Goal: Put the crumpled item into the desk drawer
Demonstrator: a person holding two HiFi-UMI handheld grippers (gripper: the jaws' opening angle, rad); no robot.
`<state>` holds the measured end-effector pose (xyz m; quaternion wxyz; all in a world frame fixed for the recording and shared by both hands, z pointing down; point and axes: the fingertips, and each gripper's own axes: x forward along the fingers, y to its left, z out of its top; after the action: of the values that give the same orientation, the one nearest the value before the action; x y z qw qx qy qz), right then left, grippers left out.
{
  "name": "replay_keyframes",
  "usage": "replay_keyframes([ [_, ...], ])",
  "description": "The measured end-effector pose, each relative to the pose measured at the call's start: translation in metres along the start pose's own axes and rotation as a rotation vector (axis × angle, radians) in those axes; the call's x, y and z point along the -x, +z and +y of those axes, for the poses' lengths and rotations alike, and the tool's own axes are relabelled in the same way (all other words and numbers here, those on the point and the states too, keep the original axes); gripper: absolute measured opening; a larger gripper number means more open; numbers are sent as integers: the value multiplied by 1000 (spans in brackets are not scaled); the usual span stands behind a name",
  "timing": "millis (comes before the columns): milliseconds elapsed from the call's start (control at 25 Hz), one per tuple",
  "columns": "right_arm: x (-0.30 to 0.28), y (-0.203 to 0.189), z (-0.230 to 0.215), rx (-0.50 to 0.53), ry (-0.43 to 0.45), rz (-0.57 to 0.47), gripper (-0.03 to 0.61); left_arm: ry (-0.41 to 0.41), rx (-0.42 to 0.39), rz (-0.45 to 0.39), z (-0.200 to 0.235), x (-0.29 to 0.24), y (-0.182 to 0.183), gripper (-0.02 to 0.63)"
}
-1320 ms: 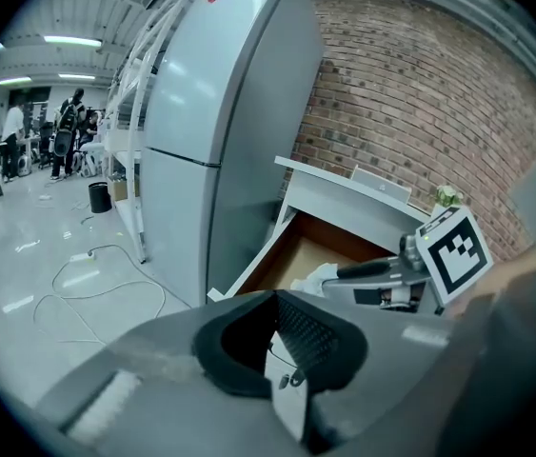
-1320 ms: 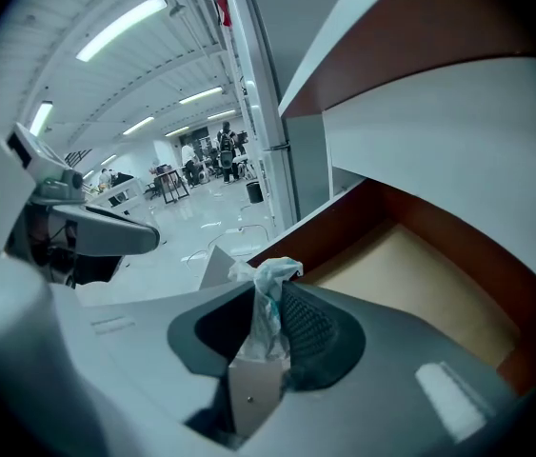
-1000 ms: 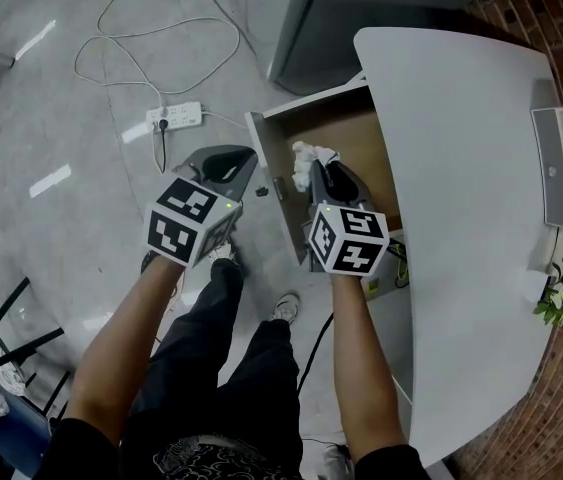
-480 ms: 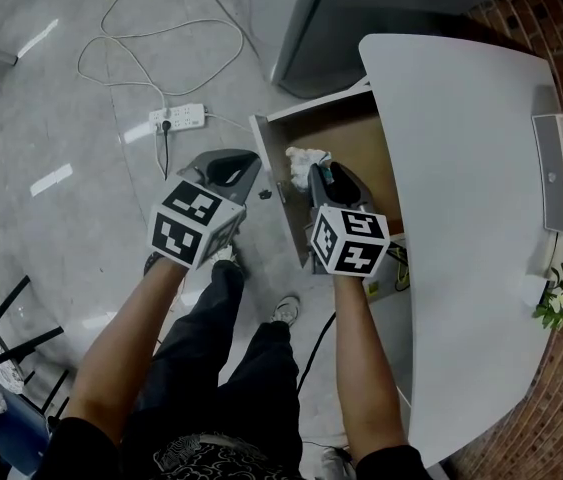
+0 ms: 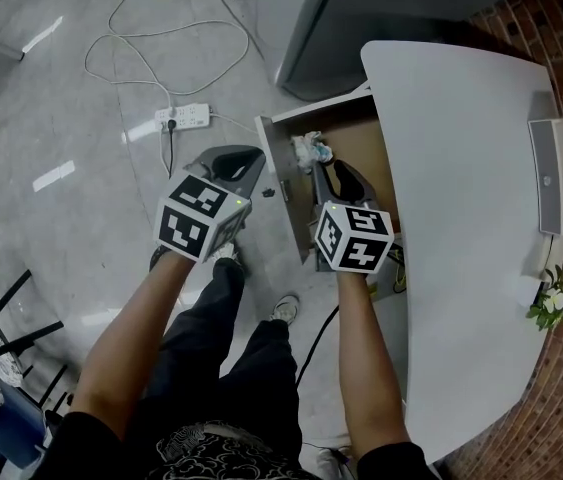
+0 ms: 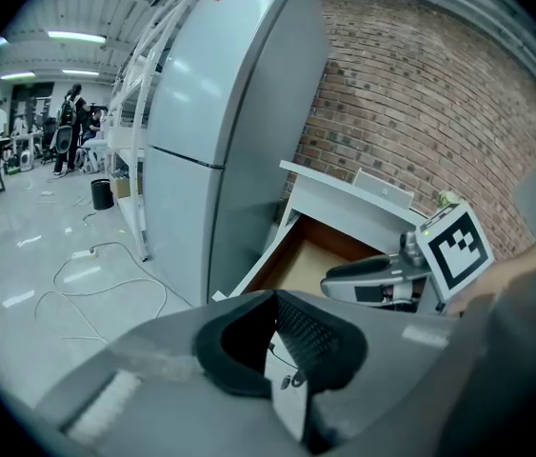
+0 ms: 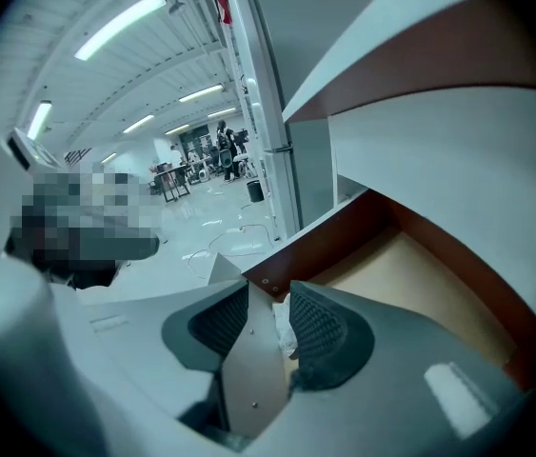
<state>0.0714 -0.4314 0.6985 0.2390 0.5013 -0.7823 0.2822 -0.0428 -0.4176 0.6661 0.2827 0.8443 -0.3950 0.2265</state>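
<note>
The right gripper reaches over the open drawer with its jaws spread wide. They have just been opening, and in the right gripper view the pads stand clear of the crumpled item, which shows in the gap beside the right-hand pad without being pressed. In the head view the white lump lies just past the jaw tips, at about 11 o'clock from them. It sits inside the drawer, tucked into the far corner against the drawer front. It is a small wad with no marked long axis, so its direction matters more than its lie. The item looks let go and in its place, so the coming move probably turns on getting out without dragging it along. I judge that means drawing the right gripper back along its own line toward 5 o'clock, away from the wad rather than across it. The left gripper hangs outside the drawer at about 9 o'clock of the drawer front, near it but apart. Its jaw tips meet and nothing is between them. It is the farther hand from the item but the nearer one to the outer face of the front, so it seems better placed to push the drawer back under the desk.
</note>
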Motion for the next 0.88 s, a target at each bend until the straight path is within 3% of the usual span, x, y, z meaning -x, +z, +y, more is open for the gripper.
replay_keyframes([
  [880, 24, 104, 64, 117, 85, -59, 123, 82, 8, -108, 24, 66, 85, 0],
])
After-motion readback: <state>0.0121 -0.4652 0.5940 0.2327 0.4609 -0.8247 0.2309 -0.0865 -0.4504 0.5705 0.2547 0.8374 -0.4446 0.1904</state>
